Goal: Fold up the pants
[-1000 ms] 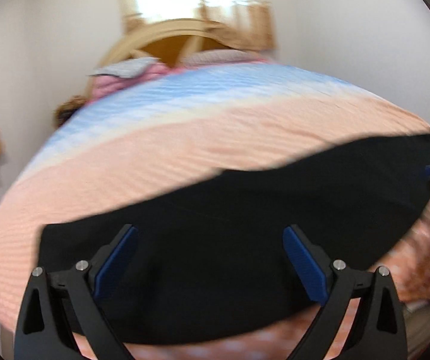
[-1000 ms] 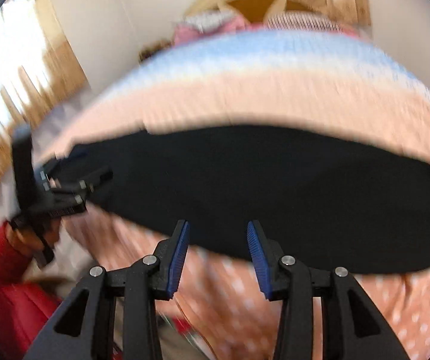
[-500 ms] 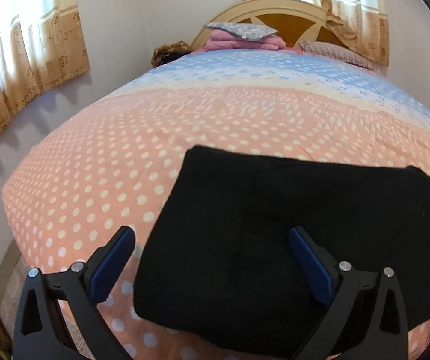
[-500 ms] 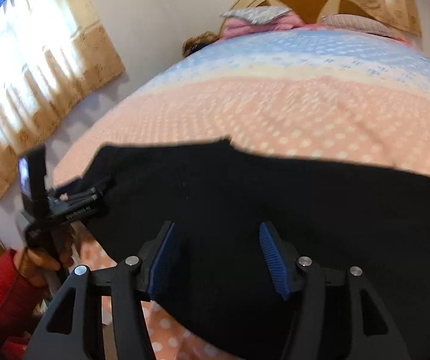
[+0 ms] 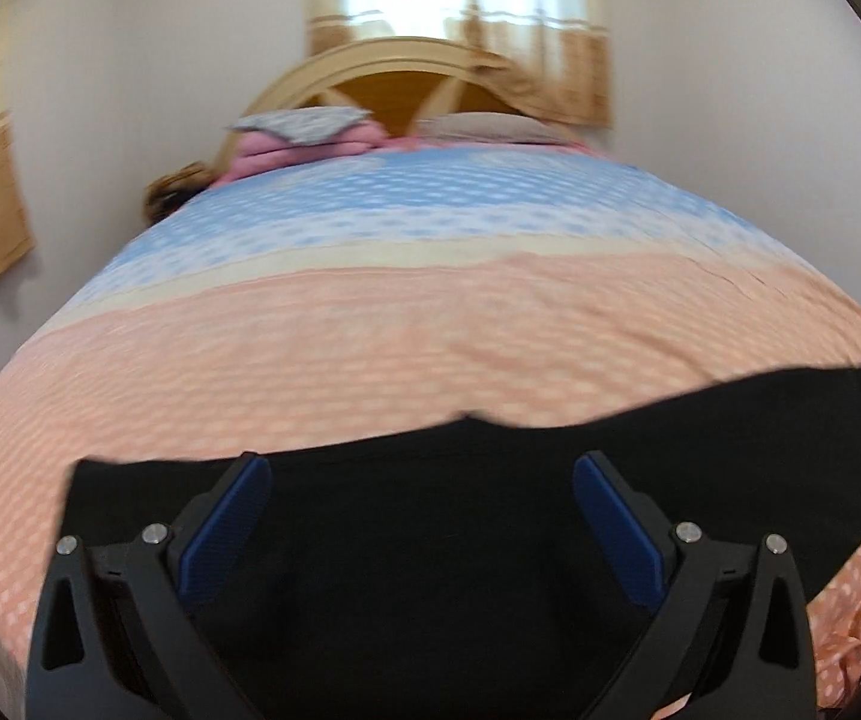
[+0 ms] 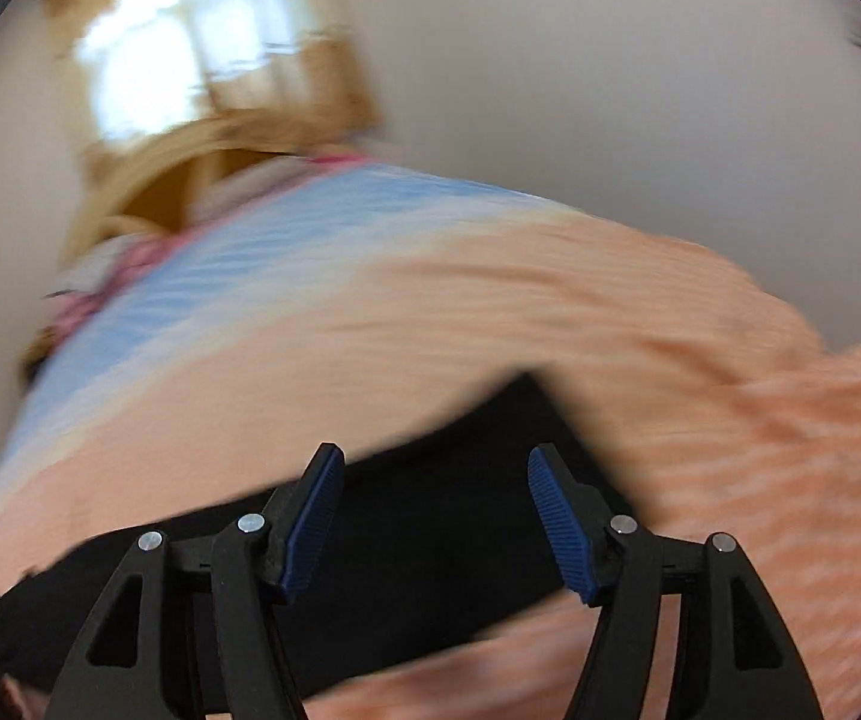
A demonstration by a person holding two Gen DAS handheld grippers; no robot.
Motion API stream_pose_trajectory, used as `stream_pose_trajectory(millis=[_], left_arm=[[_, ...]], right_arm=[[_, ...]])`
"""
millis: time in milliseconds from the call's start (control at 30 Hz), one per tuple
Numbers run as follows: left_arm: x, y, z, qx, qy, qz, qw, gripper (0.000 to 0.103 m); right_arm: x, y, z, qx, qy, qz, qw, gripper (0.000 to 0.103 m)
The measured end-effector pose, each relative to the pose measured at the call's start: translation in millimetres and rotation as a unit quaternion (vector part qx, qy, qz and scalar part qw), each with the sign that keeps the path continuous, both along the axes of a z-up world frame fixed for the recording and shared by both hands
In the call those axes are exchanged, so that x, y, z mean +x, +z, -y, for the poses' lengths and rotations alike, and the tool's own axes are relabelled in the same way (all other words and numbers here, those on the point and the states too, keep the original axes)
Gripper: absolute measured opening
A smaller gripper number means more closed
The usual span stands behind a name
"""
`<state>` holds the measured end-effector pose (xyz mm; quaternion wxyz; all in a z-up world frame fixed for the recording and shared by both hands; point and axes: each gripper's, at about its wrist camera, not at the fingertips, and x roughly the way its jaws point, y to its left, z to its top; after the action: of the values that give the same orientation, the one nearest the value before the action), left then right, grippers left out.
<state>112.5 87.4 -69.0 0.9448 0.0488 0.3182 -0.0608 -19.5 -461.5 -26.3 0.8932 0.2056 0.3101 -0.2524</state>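
The left gripper [image 5: 421, 480] is built from matte black plastic arms with triangular cut-outs, and silver screw heads are set at the joints. Its fingers [image 5: 223, 531] are faced with ribbed blue pads. The right gripper [image 6: 435, 474] is made the same way: black frame, silver screws, and blue ridged pads [image 6: 556, 525] on both fingers.

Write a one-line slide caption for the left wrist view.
Open left gripper poised over black pants spread on a polka-dot bedspread, headboard beyond.
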Motion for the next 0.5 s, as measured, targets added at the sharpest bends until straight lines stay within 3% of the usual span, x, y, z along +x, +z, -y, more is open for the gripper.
stream_pose_trajectory(millis=[100,167,333,500], left_arm=[[-0.1,-6.7,30.6,0.010,-0.020,-0.013,0.9997,0.103],[-4.2,-12.0,44.5,0.014,-0.034,-0.025,0.9990,0.103],[-12.4,-26.4,59.9,0.037,-0.040,-0.054,0.9971,0.103],[-8.7,-29.4,51.5,-0.002,-0.029,-0.077,0.9966,0.103]], right_arm=[[-6.5,-28.2,60.3,0.074,-0.034,-0.023,0.996,0.066],[-4.6,-41.5,77.6,0.111,-0.012,-0.020,0.994,0.066],[11.9,-51.3,62.7,0.092,0.039,-0.049,0.994,0.066],[27.5,-58.5,32.3,0.022,0.077,-0.094,0.992,0.061]])
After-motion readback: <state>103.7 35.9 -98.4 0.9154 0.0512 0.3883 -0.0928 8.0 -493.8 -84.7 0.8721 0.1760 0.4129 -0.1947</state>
